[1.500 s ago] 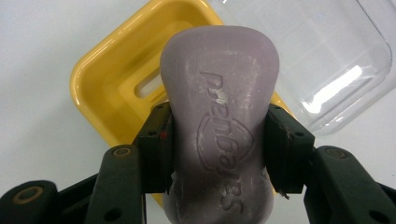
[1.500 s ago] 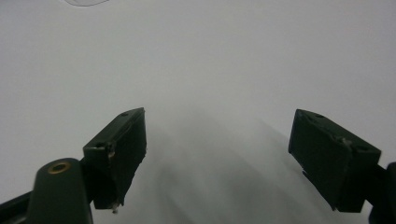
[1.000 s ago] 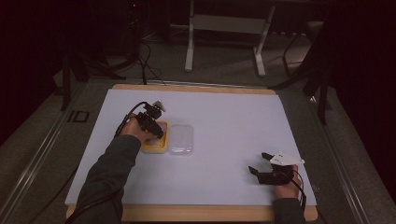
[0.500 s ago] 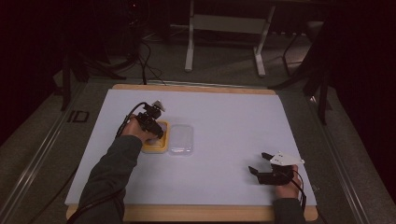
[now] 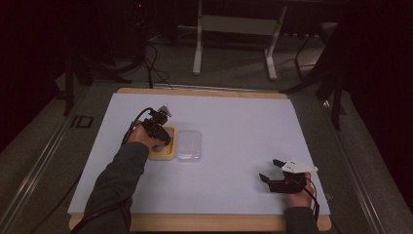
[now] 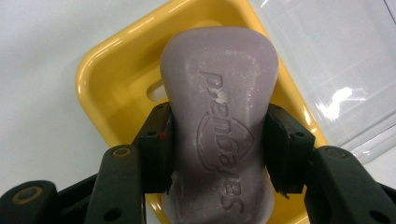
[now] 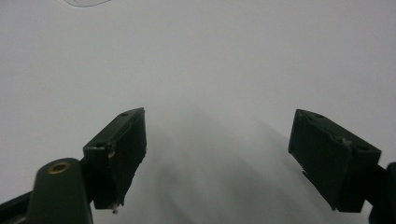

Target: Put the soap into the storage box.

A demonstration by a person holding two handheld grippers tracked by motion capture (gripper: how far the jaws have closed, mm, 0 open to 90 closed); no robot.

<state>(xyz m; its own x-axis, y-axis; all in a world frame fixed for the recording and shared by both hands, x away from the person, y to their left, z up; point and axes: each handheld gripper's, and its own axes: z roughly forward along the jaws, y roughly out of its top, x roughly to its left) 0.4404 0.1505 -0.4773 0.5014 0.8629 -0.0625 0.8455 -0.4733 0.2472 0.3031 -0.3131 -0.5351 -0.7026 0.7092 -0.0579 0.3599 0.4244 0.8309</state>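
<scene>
While your left gripper (image 6: 217,154) clamps the soap (image 6: 218,126) over the yellow dish (image 6: 109,93), lower it flat before releasing.

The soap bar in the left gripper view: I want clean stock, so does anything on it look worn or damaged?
Slightly. The purple soap bar, clamped between the left gripper's fingers over the yellow soap dish, has whitish scuffs across its embossed face and small crumbs by one finger. No cracks or breaks show.
</scene>
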